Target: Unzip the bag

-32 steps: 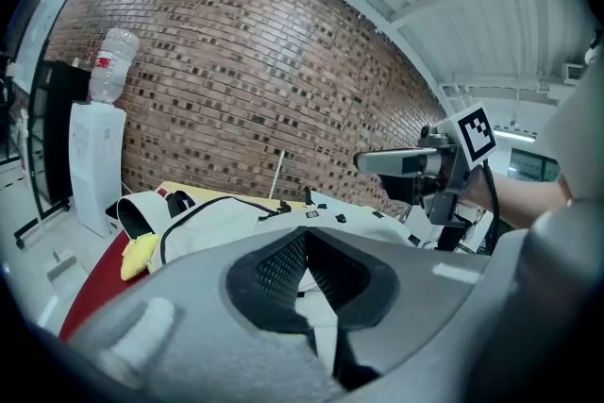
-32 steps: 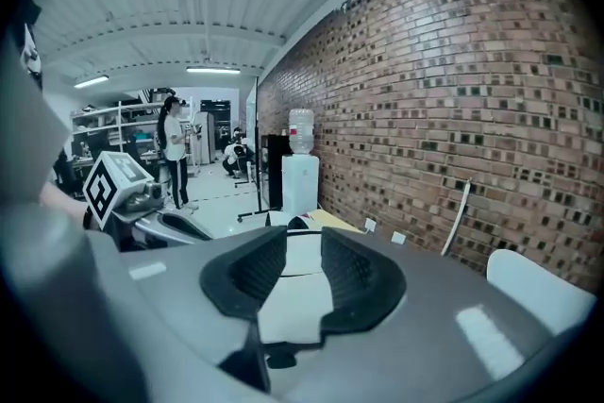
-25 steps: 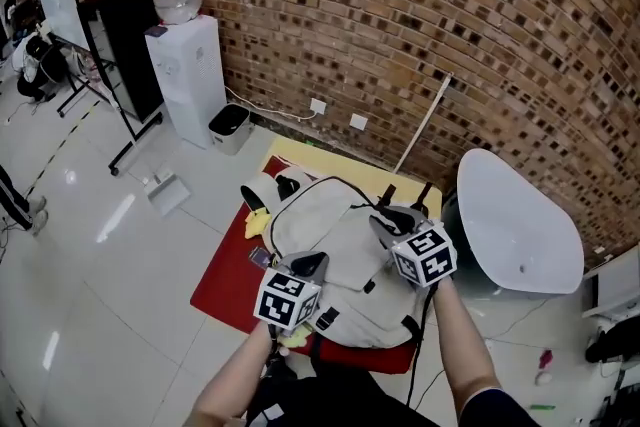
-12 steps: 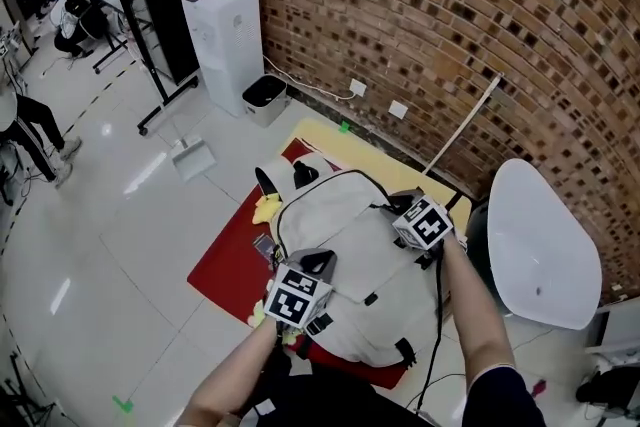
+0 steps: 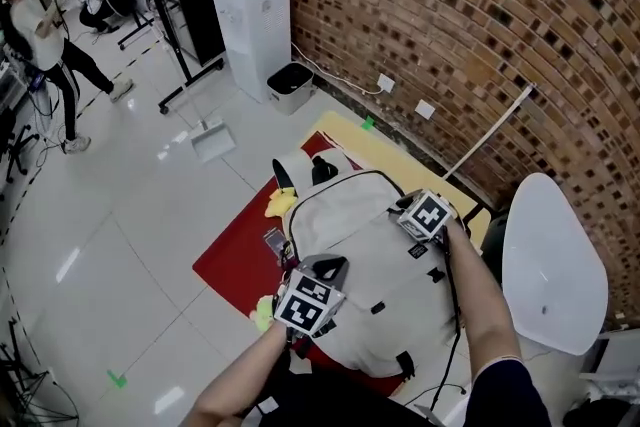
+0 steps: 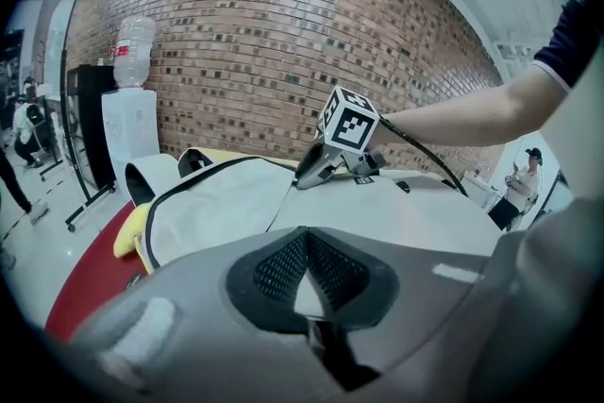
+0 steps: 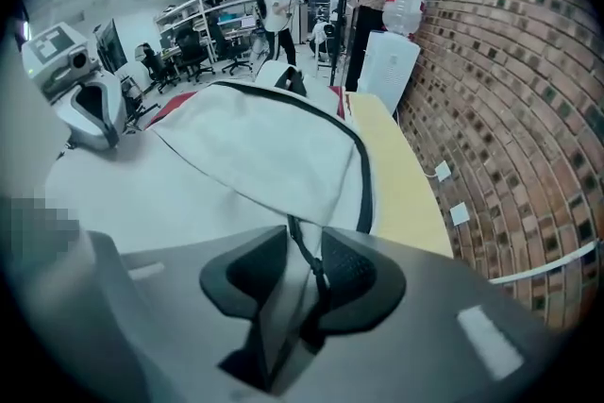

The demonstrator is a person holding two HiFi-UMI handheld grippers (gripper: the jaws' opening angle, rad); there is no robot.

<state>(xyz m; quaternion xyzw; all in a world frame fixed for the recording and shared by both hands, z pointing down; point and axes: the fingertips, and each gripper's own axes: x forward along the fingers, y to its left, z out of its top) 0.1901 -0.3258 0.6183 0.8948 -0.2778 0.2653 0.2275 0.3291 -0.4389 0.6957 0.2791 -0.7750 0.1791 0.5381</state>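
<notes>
A pale grey backpack (image 5: 365,250) with a black zipper line (image 7: 364,175) lies flat on a red mat (image 5: 235,250). My left gripper (image 5: 328,268) is at the bag's near left edge. In the left gripper view its jaws (image 6: 307,236) meet with pale bag fabric pinched between them. My right gripper (image 5: 405,209) rests at the bag's upper right edge by the zipper. Its jaws (image 7: 302,236) are opening. The black zipper pull cord (image 7: 308,261) runs through the gap, and the pads stand apart.
A yellow mat (image 5: 395,155) lies between the bag and the brick wall. A yellow item (image 5: 280,205) sits at the bag's left. A white chair (image 5: 555,265) stands to the right. A water dispenser (image 5: 255,20), a dustpan (image 5: 212,141) and a person (image 5: 45,40) are further left.
The head view has swung, so the bag sits more to the centre. Both grippers keep their places on the bag, left at the near edge, right by the zipper.
</notes>
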